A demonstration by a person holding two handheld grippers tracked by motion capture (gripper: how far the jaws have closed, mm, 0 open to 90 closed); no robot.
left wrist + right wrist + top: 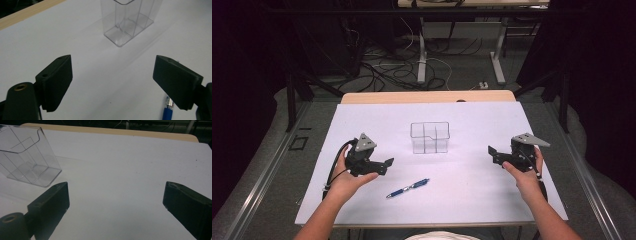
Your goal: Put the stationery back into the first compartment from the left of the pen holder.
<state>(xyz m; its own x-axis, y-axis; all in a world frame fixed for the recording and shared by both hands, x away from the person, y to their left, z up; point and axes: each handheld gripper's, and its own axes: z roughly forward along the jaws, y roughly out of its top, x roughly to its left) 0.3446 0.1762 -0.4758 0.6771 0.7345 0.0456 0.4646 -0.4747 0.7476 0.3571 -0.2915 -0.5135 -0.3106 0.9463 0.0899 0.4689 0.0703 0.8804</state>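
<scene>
Both grippers hovered wide open and held nothing. Seen from the high view, the left gripper (382, 166) sat in the person's left hand (347, 177), above the white table sheet (377, 117), well to the left of the clear plastic organizer (429, 137) and a little nearer the person than it. Its jaws pointed toward the right, roughly at the space in front of the organizer. A blue pen (408, 188) lay flat on the sheet, nearer the person than the organizer and slightly left of it, just to the right of the left gripper and apart from it. The right gripper (495, 155) was held in the right hand (524, 172), well to the right of the organizer, with its jaws aimed left toward it. The organizer stood upright near the middle of the sheet, its inner walls dividing it into compartments, and nothing could be seen inside.

From the left gripper view, the left gripper (112, 82) showed its two black jaws set far apart, with bare sheet between them. The organizer (128, 22) stood beyond the jaws, apart from both, and the blue end of the pen (168, 112) peeked out just beside the jaw at the right of that view.

From the right gripper view, the right gripper (116, 205) likewise had its jaws spread wide over bare sheet. The organizer (27, 157) stood at the upper left of that view, beyond the nearer jaw and not touching it, and its compartments looked empty.
</scene>
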